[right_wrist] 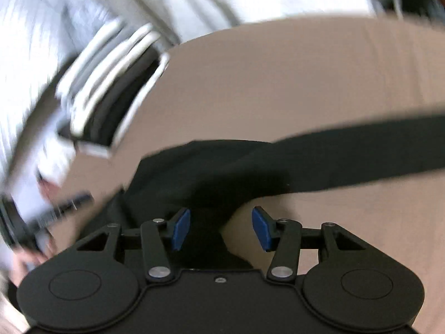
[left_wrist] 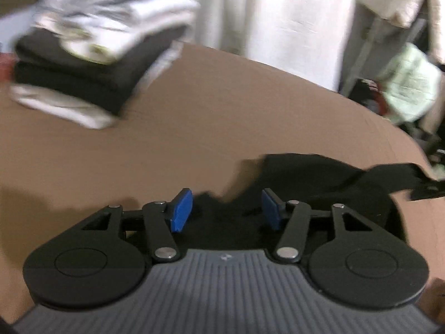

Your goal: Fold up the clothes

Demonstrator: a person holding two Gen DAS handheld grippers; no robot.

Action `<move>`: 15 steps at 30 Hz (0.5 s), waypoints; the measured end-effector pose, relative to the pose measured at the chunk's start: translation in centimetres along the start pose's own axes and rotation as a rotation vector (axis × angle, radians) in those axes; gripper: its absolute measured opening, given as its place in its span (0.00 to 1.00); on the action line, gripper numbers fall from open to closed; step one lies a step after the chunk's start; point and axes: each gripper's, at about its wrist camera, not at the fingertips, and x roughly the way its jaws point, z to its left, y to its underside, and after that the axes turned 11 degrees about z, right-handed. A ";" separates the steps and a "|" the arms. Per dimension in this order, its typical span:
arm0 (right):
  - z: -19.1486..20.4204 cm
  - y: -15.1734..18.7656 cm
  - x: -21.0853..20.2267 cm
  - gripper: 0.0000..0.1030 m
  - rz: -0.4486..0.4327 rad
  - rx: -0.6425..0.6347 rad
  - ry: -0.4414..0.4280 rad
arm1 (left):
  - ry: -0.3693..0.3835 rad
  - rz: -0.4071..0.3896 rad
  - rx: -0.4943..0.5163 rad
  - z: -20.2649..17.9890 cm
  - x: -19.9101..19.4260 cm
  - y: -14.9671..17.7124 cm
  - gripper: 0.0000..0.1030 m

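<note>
A black garment [left_wrist: 306, 178] lies crumpled on the brown table [left_wrist: 194, 117], right under my left gripper [left_wrist: 226, 206]. Its blue pads [left_wrist: 182, 208] stand apart, with the black cloth lying loose between them, not pinched. In the right wrist view the same black garment [right_wrist: 222, 172] sends a long flat strip off to the right. My right gripper [right_wrist: 221, 226] hangs over its near edge, open, with cloth beside the left pad [right_wrist: 180, 228] and bare table [right_wrist: 278, 83] by the other. Both views are blurred.
A stack of folded white and black clothes [left_wrist: 78, 69] sits at the table's far left, and it also shows in the right wrist view [right_wrist: 111, 91]. A person in white clothing [left_wrist: 278, 14] stands behind the table. A pale green bag [left_wrist: 408, 89] lies beyond the right edge.
</note>
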 end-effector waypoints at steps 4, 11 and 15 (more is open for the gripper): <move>-6.4 0.8 2.3 0.55 -0.005 0.190 -0.149 | 0.090 0.017 -0.015 -0.5 3.2 -2.1 0.55; -11.3 -0.9 2.4 0.63 -0.136 0.359 -0.130 | -0.017 0.193 -0.052 -1.7 11.4 -6.1 0.64; -14.7 -0.4 -0.1 0.67 -0.304 0.475 -0.142 | -0.024 0.245 -0.027 -1.6 13.7 -6.9 0.64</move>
